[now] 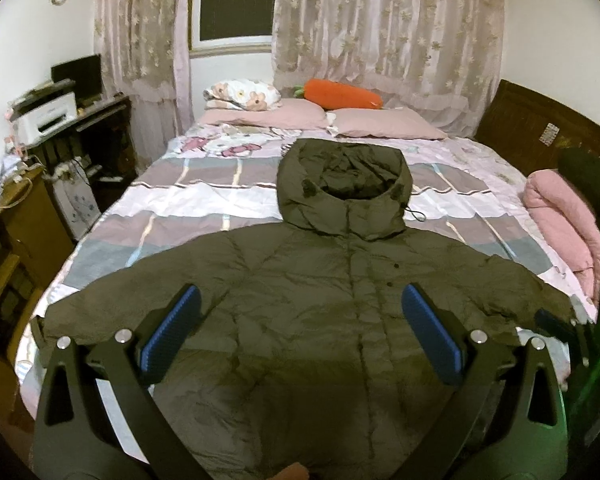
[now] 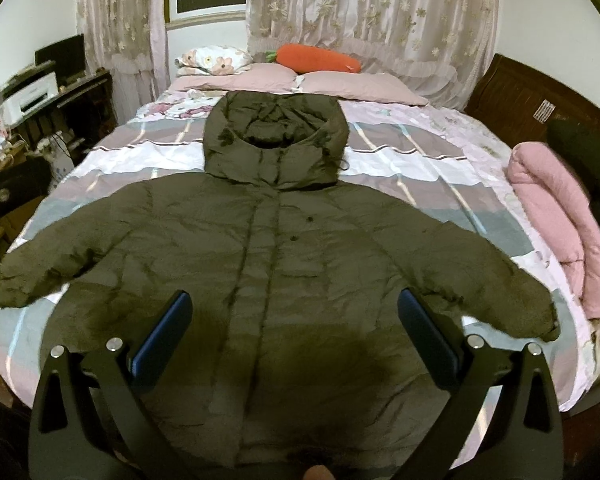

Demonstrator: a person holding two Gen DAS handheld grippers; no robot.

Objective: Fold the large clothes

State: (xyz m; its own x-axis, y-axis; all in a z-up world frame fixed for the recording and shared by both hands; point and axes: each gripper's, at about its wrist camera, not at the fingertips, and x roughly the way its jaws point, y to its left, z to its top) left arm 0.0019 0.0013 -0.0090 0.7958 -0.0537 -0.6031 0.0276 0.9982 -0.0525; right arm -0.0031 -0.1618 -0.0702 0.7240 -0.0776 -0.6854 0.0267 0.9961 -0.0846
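An olive-green hooded puffer jacket [image 1: 300, 280] [image 2: 284, 248] lies flat, front up, on the bed, sleeves spread to both sides and hood [image 1: 344, 188] [image 2: 274, 144] pointing toward the pillows. My left gripper [image 1: 302, 300] hovers open above the jacket's chest, its blue pads [image 1: 172, 328] wide apart with nothing between them. My right gripper [image 2: 294, 304] is also open above the jacket's lower front, empty. The tip of the right gripper [image 1: 556, 322] shows at the right edge of the left wrist view, by the jacket's right cuff.
The bed [image 1: 204, 200] carries a striped pink and grey cover, pink pillows [image 1: 384, 122] and an orange carrot plush [image 1: 342, 94] at the head. A folded pink blanket [image 2: 556, 220] lies on the right edge. Desks with a printer [image 1: 46, 114] stand left; a dark headboard [image 2: 516, 92] right.
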